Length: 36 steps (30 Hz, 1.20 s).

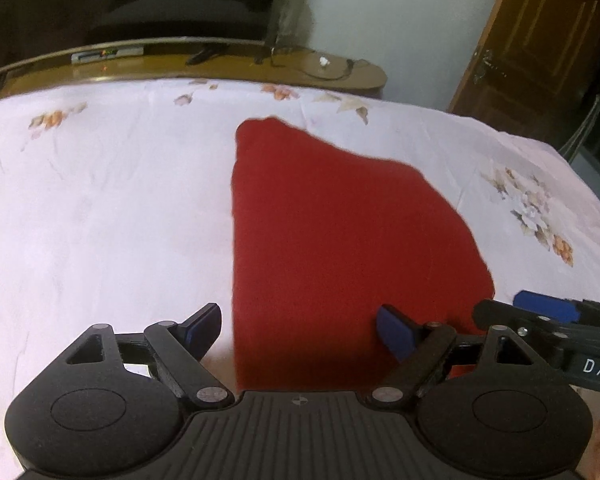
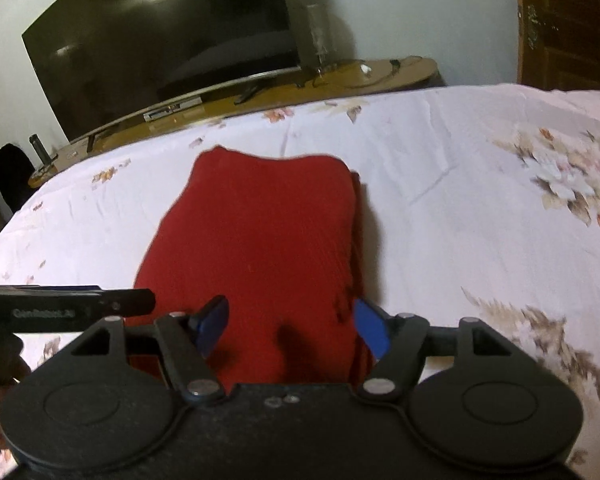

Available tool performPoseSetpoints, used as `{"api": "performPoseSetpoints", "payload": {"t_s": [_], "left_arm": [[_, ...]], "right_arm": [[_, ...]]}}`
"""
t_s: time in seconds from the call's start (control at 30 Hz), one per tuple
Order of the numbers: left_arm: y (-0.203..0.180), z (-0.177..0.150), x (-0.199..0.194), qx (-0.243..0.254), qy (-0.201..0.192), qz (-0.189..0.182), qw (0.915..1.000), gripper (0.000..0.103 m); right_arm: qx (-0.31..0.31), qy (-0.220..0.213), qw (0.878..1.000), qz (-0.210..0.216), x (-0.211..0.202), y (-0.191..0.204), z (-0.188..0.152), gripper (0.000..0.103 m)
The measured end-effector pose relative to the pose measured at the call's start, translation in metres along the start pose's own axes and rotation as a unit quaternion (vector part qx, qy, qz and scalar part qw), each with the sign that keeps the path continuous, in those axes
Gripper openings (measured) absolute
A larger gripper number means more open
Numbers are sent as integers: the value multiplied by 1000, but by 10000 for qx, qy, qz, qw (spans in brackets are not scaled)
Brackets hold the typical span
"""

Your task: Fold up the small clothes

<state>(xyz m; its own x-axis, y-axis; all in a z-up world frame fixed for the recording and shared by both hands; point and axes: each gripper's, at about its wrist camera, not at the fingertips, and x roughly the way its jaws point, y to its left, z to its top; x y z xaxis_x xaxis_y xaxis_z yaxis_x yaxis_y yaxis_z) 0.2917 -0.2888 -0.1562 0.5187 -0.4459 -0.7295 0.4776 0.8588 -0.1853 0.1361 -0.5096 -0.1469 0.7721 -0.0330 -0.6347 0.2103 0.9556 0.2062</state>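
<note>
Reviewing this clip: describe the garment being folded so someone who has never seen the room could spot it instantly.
Start at the bed, covered by a pale floral sheet, in front of a low wooden TV stand. Near the middle of the sheet lies the red garment, ahead of both open grippers. It is the only solid-coloured item on the bed, plain deep red against the white, flowered fabric, with doubled layers along its right edge.

red garment (image 2: 256, 248): 1 | floral bedsheet (image 2: 460, 200): 1 | grippers: 2, left gripper (image 1: 300, 330), right gripper (image 2: 290, 326) | television (image 2: 160, 40): 1 | wooden door (image 1: 540, 40): 1
</note>
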Motion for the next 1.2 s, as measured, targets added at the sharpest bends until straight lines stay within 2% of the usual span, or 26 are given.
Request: {"api": "performPoseSetpoints", "payload": {"t_s": [0.13, 0.2, 0.3, 0.4, 0.47, 0.57, 0.63, 0.73, 0.8, 0.83, 0.9, 0.97, 1.07, 1.13, 1.2], "left_arm": [[-8, 16, 7, 144, -116, -12, 9998, 84], [-10, 23, 13, 171, -133, -11, 9998, 84], [-12, 30, 21, 197, -127, 2, 9997, 84], [-12, 32, 34, 182, -65, 48, 9998, 84], [-11, 29, 49, 213, 122, 117, 9996, 84], [-14, 23, 58, 405, 104, 171, 9990, 87], [-12, 25, 56, 363, 133, 107, 9992, 87], [-4, 28, 50, 161, 98, 58, 9998, 87], [-1, 28, 52, 113, 76, 89, 9999, 87], [0, 28, 58, 119, 151, 71, 9998, 87], [0, 27, 61, 99, 181, 63, 9998, 87], [-2, 29, 56, 91, 103, 67, 9999, 87], [-2, 30, 49, 104, -9, 71, 9999, 87], [-3, 29, 56, 162, 83, 132, 9997, 87], [-4, 27, 62, 163, 172, 79, 9997, 87]], "right_arm": [[-192, -232, 9995, -10, 5, 9, 18, 66], [-308, -283, 9991, -78, 11, 13, 27, 58], [-293, -292, 9991, -97, 20, 13, 36, 51], [-293, -298, 9990, -162, 29, 12, 39, 51], [-280, -209, 9992, -210, 38, 10, 39, 51], [-368, 176, 9984, -379, 61, 5, 33, 50], [-274, 275, 9986, -357, 66, -1, 30, 51], [-279, 141, 9992, -240, 57, 0, 32, 59], [-375, -46, 9987, -343, 50, 2, 33, 72], [-412, -49, 9984, -372, 51, 3, 32, 72], [-450, 245, 9979, -396, 63, 1, 29, 60], [-323, 344, 9982, -358, 67, -4, 27, 59], [-201, 87, 9992, -334, 53, -5, 31, 60], [-267, 1, 9988, -419, 51, -4, 34, 63], [-416, 234, 9968, -641, 64, -2, 32, 63]]}}
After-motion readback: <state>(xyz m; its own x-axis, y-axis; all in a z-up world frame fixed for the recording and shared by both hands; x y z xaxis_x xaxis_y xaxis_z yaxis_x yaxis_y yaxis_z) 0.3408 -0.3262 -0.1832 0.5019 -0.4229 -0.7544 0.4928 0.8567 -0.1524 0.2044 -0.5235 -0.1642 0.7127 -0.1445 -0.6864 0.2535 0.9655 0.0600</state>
